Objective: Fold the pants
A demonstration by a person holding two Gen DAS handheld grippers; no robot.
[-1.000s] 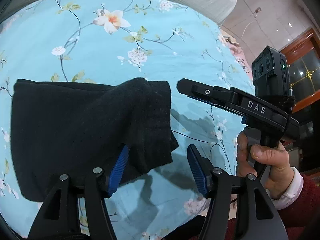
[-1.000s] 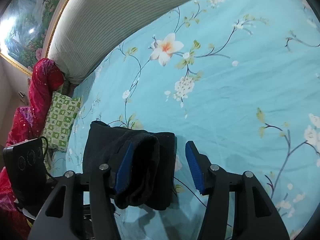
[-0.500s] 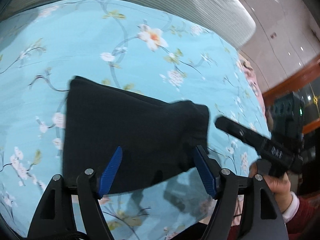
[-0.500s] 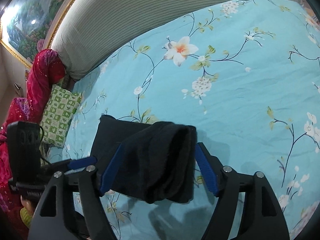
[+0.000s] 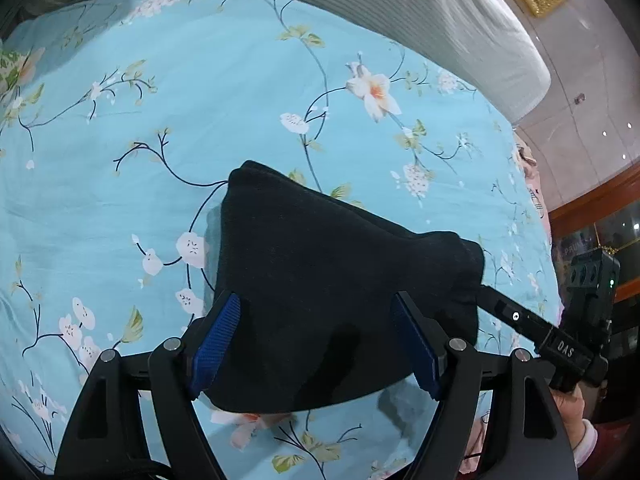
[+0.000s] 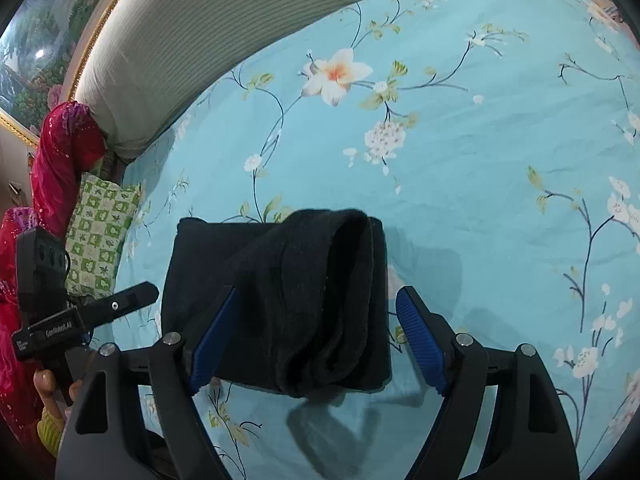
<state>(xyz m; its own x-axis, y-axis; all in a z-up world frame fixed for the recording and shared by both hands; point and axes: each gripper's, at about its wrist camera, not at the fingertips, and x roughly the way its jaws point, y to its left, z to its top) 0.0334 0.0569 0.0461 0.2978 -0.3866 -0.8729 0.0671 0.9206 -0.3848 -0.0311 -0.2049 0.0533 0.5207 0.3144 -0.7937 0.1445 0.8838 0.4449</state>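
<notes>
The folded black pants (image 5: 332, 292) lie on the flowered bed sheet (image 5: 160, 160) — left claw (image 5: 316, 340) and right claw (image 6: 316, 332) are opening, released, the pants between their blue pads.

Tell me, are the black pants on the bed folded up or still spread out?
Folded. The black pants lie as a compact, layered bundle on the blue floral bedsheet, with a rolled fold edge showing on top.
</notes>
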